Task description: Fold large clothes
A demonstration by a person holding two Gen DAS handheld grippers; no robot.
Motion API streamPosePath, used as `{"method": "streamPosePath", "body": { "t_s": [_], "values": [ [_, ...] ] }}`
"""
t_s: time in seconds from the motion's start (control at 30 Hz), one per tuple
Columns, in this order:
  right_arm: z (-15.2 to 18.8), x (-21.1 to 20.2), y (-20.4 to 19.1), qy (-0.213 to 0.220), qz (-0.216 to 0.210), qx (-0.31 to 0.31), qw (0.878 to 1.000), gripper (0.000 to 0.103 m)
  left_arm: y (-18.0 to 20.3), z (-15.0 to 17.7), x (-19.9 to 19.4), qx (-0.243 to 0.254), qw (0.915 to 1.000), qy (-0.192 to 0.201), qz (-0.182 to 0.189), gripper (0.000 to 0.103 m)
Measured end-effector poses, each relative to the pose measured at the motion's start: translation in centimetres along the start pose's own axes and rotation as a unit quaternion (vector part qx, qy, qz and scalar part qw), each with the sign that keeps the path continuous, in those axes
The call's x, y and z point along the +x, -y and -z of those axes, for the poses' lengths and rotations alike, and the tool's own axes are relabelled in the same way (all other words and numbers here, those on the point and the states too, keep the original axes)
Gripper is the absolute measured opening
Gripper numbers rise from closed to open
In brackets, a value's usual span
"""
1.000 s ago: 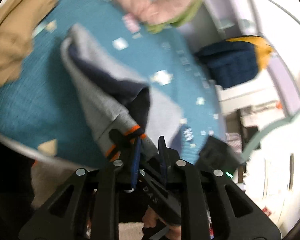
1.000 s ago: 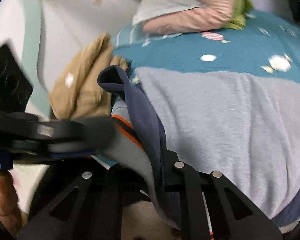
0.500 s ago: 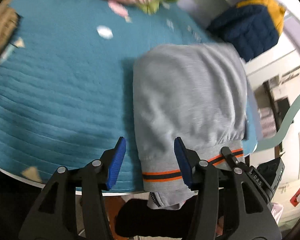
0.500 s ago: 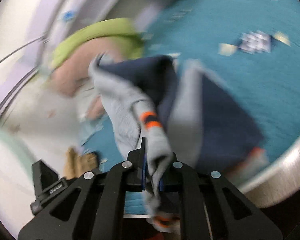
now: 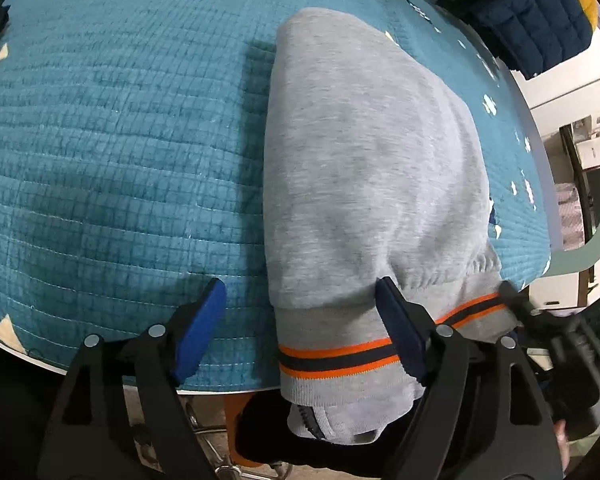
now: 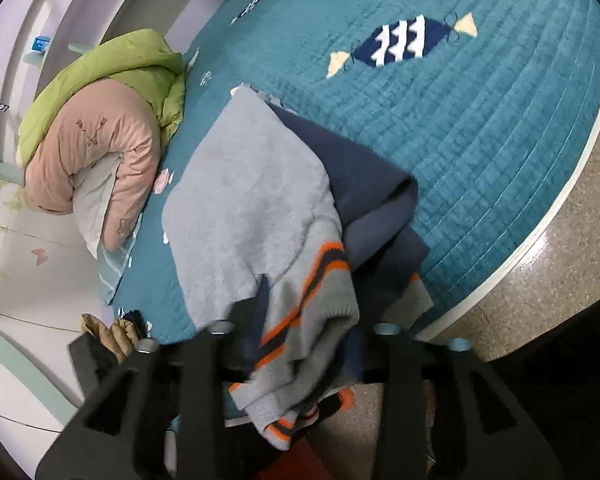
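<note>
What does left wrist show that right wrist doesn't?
Left only: the left gripper open, one finger over the sweater hem, and a navy jacket off the quilt's far corner. Right only: a pink and green bundle, a fish patch, a tan garment, the floor, and the sweater's navy layer. Both: the grey sweater on the teal quilt.

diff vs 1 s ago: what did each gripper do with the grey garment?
Left gripper let go of the grey garment: shut on the striped hem a second ago, now wide open, straddling its corner. Right gripper also opened; the hem drapes loosely between its fingers. Teal quilt unchanged.
</note>
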State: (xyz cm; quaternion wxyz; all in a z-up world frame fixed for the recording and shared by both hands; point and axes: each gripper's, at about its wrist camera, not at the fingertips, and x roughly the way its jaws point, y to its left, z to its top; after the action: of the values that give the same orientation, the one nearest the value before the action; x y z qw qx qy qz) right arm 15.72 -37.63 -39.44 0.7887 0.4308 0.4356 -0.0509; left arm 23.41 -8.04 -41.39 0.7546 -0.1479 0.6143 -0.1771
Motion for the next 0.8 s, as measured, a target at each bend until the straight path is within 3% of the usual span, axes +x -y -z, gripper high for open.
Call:
{"method": "streamPosePath", "body": {
  "t_s": [0.13,0.23,0.33,0.6,0.8],
  "values": [
    [-1.8,-0.4,-0.3,-0.003,0.066,-0.068,0.995,0.056,-1.1,0.7,0.0,-0.023,0.9995,-0.008,0.02,0.08],
    [-3.1,1.5,0.6,-0.068,0.087,-0.069,0.992,0.061,-1.2,0.8,0.7,-0.018,0.9992,-0.021,0.029,0.083],
    [-3.6,3.4,2.4,-0.117,0.088,-0.033,0.989,0.061,-0.6,0.8,0.8,-0.007,0.9991,-0.027,0.031,0.084],
    [-4.0,5.4,3.9,-0.156,0.063,0.016,0.986,0.065,0.5,0.5,1.8,-0.006,0.9991,-0.035,0.024,0.084],
    [-3.9,6.2,4.6,-0.176,0.022,0.064,0.982,0.071,2.1,-0.3,2.8,-0.008,0.9987,-0.045,0.021,0.084]
  ]
}}
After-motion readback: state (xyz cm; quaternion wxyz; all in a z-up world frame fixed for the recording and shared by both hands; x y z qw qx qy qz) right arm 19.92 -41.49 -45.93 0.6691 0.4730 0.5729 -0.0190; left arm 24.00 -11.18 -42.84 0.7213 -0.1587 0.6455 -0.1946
